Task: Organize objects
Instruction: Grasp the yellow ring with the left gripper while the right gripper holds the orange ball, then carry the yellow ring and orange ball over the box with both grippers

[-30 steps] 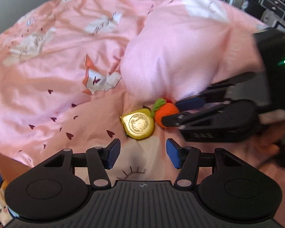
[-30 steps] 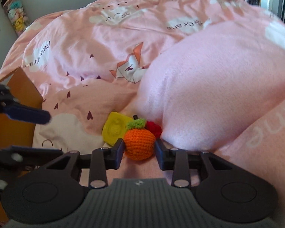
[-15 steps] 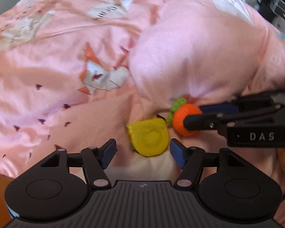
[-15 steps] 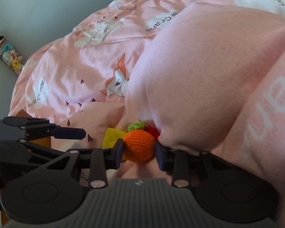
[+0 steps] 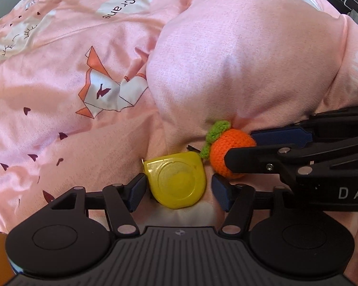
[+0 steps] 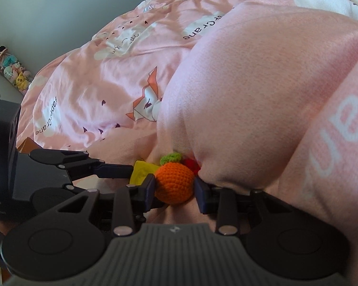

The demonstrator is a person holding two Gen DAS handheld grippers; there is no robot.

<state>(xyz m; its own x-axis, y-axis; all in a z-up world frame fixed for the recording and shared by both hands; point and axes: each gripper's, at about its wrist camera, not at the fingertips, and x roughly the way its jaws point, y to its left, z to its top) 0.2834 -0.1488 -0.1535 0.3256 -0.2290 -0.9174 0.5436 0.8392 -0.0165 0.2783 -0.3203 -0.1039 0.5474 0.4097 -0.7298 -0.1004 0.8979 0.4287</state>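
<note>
A yellow tape measure (image 5: 176, 182) lies on the pink bed cover, between the open fingers of my left gripper (image 5: 179, 191). The left pad touches or nearly touches it; a gap shows at the right pad. Just right of it, my right gripper (image 6: 175, 188) is shut on an orange crochet ball (image 6: 174, 183) with a green leaf; the ball also shows in the left wrist view (image 5: 229, 152). A small red crochet piece (image 6: 192, 164) sits behind the ball against the pink pillow (image 6: 250, 100). The tape measure's yellow edge (image 6: 142, 171) shows behind the right gripper's left finger.
The pink pillow (image 5: 245, 59) bulges right behind both objects. The patterned bed cover (image 5: 71, 71) spreads left and back. A brown box corner (image 6: 28, 144) sits at the bed's left edge. Plush toys (image 6: 9, 70) hang on the far wall.
My left gripper has moved forward, so the tape measure now sits between its fingers. The right gripper stays shut on the orange ball and has tilted closer to the pillow.
</note>
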